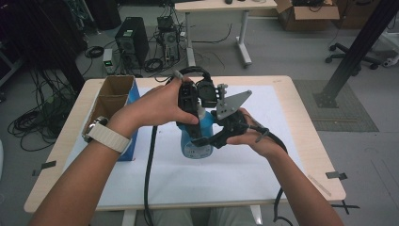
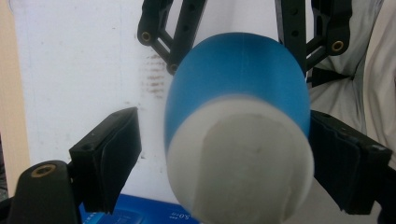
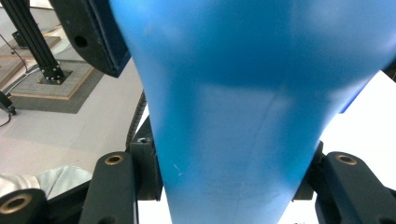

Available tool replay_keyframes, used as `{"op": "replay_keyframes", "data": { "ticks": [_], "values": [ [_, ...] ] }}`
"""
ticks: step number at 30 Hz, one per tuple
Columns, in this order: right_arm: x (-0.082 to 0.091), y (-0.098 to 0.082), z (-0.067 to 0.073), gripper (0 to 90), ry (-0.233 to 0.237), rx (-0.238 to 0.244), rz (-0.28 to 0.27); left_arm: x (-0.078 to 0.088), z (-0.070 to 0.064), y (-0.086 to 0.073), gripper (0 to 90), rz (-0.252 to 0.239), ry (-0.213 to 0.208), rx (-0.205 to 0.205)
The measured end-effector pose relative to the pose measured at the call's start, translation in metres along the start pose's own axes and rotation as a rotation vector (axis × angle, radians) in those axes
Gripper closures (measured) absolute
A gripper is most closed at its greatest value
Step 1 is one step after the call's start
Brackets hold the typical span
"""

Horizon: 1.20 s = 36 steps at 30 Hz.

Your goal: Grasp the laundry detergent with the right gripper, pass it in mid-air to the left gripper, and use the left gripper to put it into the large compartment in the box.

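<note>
While the right gripper is clamping the blue bottle above mid-table, the left gripper is straddling its white cap, jaws apart, right pad touching, left clear. Cap still on; gripping and unscrewing probably remaining.

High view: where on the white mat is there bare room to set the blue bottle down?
The white mat lies bare on its right side, out to the table edge, and along the near strip below the blue bottle. The left side is crowded: the cardboard box stands there, with the left forearm and a black cable across it.
</note>
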State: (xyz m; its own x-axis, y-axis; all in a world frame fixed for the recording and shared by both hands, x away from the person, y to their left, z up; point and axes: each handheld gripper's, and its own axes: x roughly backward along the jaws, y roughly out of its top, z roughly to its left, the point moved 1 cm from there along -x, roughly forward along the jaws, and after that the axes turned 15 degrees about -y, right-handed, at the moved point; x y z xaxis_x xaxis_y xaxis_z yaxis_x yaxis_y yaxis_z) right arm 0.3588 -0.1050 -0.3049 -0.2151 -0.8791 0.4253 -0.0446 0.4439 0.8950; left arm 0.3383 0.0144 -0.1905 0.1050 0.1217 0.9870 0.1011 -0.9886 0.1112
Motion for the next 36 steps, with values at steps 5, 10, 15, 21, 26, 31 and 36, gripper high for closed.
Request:
{"op": "replay_keyframes", "data": {
  "ticks": [5,10,15,21,26,31,36],
  "values": [
    [-0.0005,0.0000,0.0000,44.1,0.000,0.000,-0.001,-0.0001,-0.0008,-0.0002,19.0,0.001,-0.002,-0.003],
    [-0.0008,0.0012,0.0003,44.2,-0.002,0.004,-0.002,-0.0008,-0.0008,0.0005,21.0,0.005,-0.001,-0.008],
    [-0.0004,0.0019,0.0009,44.1,0.001,0.004,-0.002,-0.0027,-0.0006,0.0000,24.2,0.009,-0.006,-0.009],
    [-0.0007,0.0015,0.0008,44.2,0.001,0.007,0.001,-0.0055,0.0008,-0.0016,30.1,0.000,-0.020,-0.006],
    [-0.0016,0.0003,0.0002,44.1,0.002,0.008,0.004,-0.0056,0.0006,-0.0023,34.5,0.000,-0.030,-0.011],
    [-0.0022,-0.0002,0.0005,44.1,0.004,0.010,0.006,-0.0063,0.0008,-0.0030,36.8,-0.005,-0.040,-0.021],
    [-0.0023,0.0000,0.0009,44.2,0.004,0.008,0.008,-0.0061,0.0011,-0.0035,37.3,-0.005,-0.043,-0.022]
  ]
}}
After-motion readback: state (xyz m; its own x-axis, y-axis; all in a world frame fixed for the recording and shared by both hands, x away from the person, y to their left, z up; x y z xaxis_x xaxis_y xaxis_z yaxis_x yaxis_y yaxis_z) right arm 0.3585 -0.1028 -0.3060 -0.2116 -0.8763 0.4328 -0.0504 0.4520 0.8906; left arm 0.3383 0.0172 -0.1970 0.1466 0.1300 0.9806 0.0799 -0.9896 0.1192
